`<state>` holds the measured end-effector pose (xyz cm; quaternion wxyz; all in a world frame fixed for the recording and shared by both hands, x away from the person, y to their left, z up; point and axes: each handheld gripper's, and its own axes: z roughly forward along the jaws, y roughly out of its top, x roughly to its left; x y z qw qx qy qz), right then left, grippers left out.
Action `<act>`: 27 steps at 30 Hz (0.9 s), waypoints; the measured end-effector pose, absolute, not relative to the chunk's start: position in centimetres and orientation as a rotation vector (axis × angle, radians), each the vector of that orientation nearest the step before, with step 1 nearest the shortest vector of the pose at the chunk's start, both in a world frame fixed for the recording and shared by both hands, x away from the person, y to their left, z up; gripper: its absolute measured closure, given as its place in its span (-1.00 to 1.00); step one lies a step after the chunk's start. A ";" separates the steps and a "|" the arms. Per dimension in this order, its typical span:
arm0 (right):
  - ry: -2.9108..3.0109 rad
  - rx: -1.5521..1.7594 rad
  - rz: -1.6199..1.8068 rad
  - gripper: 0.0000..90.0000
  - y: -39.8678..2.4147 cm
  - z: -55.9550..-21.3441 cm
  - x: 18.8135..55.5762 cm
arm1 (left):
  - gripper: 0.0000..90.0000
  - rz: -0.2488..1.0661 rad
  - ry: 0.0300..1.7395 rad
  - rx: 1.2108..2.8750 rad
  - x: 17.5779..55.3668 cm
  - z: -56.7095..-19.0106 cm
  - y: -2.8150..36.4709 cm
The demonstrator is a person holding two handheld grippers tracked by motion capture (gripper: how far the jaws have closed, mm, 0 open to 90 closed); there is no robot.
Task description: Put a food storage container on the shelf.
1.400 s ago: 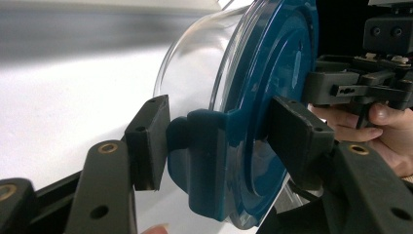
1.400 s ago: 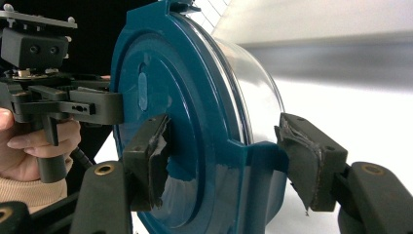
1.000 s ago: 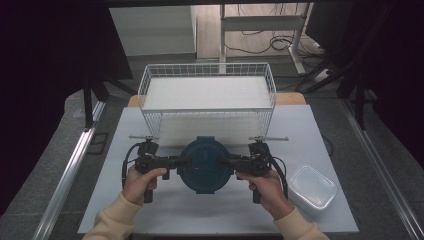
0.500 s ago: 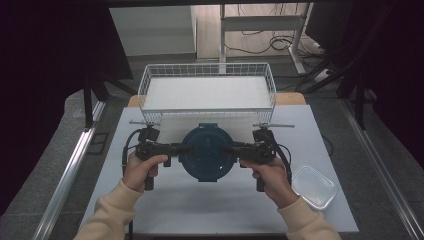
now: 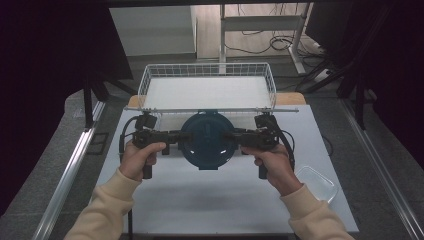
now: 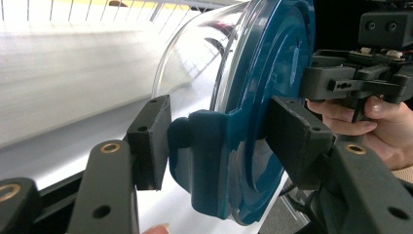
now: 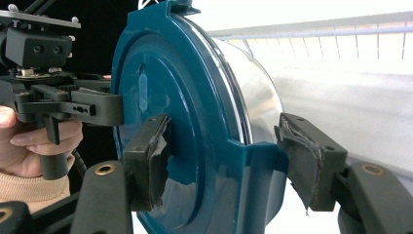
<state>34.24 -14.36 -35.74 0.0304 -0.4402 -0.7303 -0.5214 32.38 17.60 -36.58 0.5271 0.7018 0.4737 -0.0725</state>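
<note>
You've raised the round clear container with the dark blue lid off the white table; left gripper and right gripper seem clamped on its side clips, nearing the white wire basket.

one round container, one wire basket, one tub

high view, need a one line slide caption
Both grippers, left and right, clamp a blue-lidded container before a wire basket.
</note>
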 end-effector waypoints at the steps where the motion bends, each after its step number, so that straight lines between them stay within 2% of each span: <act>1: -2.251 -1.357 -1.604 -0.16 -14.3 -35.5 34.3 | -0.03 -0.170 1.131 1.675 32.4 -36.4 17.6; 27: -2.267 -1.306 -1.601 -0.14 -13.9 -31.2 37.6 | -0.02 -0.140 1.119 1.658 34.7 -32.6 18.2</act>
